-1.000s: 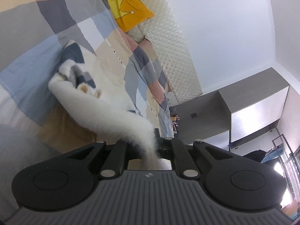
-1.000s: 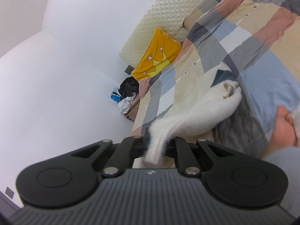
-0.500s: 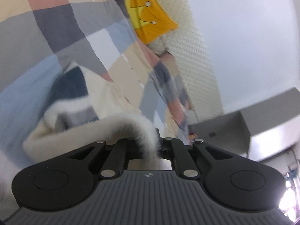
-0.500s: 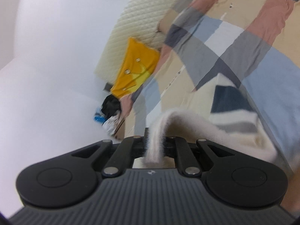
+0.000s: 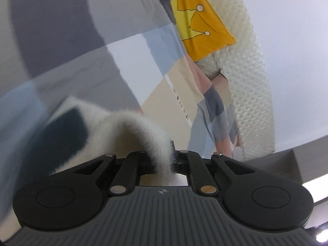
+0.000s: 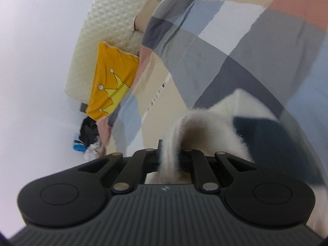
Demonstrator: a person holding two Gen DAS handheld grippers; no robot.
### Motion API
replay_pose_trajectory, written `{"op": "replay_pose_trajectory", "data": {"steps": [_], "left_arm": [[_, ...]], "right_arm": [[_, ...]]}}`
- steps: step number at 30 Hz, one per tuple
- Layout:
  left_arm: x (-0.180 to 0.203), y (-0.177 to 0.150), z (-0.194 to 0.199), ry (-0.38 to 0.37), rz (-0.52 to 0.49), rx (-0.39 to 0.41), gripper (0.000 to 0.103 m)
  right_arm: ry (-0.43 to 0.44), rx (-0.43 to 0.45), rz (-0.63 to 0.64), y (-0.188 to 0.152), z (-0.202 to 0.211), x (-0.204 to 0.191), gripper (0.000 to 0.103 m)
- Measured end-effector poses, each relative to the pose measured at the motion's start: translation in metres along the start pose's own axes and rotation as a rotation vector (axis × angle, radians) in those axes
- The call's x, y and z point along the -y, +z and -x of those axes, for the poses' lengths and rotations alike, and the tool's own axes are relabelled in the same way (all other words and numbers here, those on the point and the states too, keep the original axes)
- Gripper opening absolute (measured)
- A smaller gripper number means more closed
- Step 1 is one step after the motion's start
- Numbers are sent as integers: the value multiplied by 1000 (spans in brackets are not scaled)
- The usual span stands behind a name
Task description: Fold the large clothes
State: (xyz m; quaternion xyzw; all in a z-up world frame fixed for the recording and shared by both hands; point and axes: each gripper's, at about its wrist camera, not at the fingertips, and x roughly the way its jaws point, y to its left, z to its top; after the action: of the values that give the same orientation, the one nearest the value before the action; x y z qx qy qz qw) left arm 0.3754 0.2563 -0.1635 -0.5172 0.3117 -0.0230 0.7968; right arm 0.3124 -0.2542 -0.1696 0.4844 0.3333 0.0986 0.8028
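A: Nearest first: what are the two tools doing?

B: The left gripper [image 5: 164,162] has its jaws pressed together on a band of the fuzzy white fleece garment with dark navy and grey blocks [image 5: 143,127]. The right gripper [image 6: 170,162] pinches another band of the same garment [image 6: 215,123] in the same way. In each view the pile arches up out of the jaws and drops away in front.

A: Why hold it at two places?

B: My reading is that two pinched points keep one edge spread between the hands, so it can be carried over as a straight fold line rather than a bunch.

A: And where is the garment itself?

B: Just beyond the jaws, draped onto the patchwork duvet of grey, blue, beige and pink squares [image 5: 86,41]. A navy block of it lies beside each arch. How much is already folded I cannot tell; both views are blurred and close.

A: Why the bed?

B: Probably because a large piece needs a broad, soft, flat surface to lie out on.

A: Farther out along the duvet?

B: At its far end a yellow-orange cushion with a crown drawing [image 5: 196,24] leans against a cream quilted headboard [image 5: 252,86]. Past the duvet's edge, below the cushion in the right view, sits a dark heap of clothes [image 6: 88,131].
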Motion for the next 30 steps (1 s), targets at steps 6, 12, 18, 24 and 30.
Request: {"op": "replay_pose_trajectory", "data": {"steps": [6, 12, 18, 24, 30], "left_arm": [[6, 23, -49, 31, -149, 16, 8], [-8, 23, -86, 97, -230, -16, 8], [-16, 19, -94, 128, -302, -42, 9], [13, 0, -72, 143, -539, -55, 17], [29, -19, -46, 87, -629, 4, 54]], "right_arm": [[8, 12, 72, 12, -48, 10, 9], [-38, 4, 49, 13, -81, 36, 9], [-33, -9, 51, 9, -84, 44, 10], [-22, -13, 140, 1, -68, 26, 18], [24, -2, 211, -8, -51, 4, 65]]}}
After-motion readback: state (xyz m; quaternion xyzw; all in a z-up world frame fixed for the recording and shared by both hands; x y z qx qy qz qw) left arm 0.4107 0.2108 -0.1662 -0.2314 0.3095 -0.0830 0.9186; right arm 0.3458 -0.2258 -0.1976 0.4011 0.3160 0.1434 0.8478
